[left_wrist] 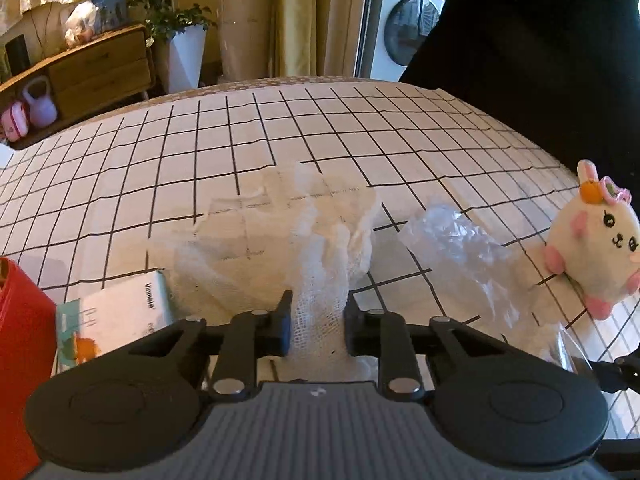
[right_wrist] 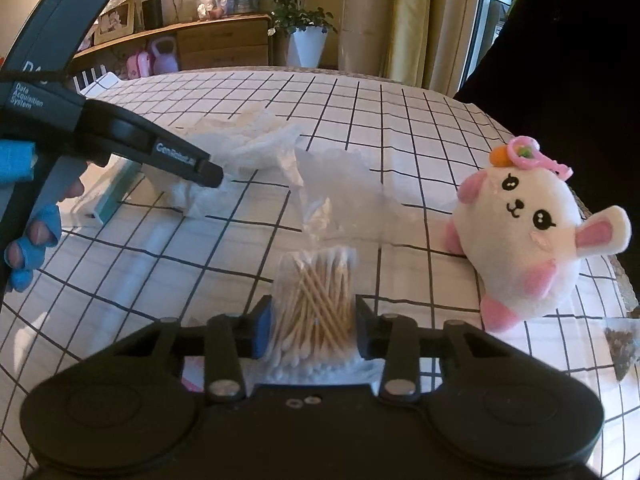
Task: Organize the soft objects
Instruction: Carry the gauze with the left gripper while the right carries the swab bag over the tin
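red box (left_wrist: 20, 364): at the far left edge of the surface (left_wrist: 280, 128), upright; contents not visible, purpose cannot be told.

pack (left_wrist: 116, 316): flat, white and teal, lying just right of the red box, touching the gauze's near-left edge. not handled.

gauze (left_wrist: 280, 232): white loose-weave cloth, spread and rumpled mid-surface, one end drawn into a twisted tail toward the camera. that tail runs between the fingers of the left gripper (left_wrist: 318, 324), which are clenched on it; the rest lies on the surface. judged: pick-up begun, not lifted clear.

clear bag (left_wrist: 460, 248): crumpled film just right of the gauze, loose, untouched.

swab bag (right_wrist: 316, 304): clear pouch of wooden-stemmed cotton swabs, at the near edge of the surface. it sits between the fingers of the right gripper (right_wrist: 314, 328), both pads against its sides, so grasped; the base looks to rest on the surface.

plush (right_wrist: 532, 232): white and pink toy with a bow, lying on its side at the right, near the swab bag but apart from it. not handled.

dark packet (right_wrist: 620, 348): small, at the far right edge; contents unclear.

progress, judged: early. two items gripped, none visibly put away; no destination evident. plush and clear bag remain.
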The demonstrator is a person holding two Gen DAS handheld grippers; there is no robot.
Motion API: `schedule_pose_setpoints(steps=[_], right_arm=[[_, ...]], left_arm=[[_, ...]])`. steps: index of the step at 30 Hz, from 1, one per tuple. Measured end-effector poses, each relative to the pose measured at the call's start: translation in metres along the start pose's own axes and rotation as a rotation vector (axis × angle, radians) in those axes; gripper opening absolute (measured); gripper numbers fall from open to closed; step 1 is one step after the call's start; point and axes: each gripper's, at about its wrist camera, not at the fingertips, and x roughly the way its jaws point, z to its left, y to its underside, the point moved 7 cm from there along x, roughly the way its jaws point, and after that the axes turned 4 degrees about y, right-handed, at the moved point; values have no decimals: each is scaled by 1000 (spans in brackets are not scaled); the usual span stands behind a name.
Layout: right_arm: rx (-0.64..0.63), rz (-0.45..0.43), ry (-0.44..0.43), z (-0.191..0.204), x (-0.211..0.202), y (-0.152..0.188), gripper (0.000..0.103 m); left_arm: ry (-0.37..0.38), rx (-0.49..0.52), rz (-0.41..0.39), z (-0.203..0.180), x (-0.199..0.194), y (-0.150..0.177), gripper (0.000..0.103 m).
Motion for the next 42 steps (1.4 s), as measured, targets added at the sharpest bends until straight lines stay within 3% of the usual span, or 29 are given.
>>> schedule_pose_setpoints(steps=[18, 30, 42], right_arm=[[146, -68, -60, -3, -72, -16, 38], [117, -137, -97, 37, -134, -42, 38], [53, -175, -171, 101, -149, -77, 38]], left_arm=[[74, 96, -82, 4, -97, -10, 16], [118, 133, -116, 24, -186, -5, 16], [102, 118, -146, 83, -260, 9, 16]])
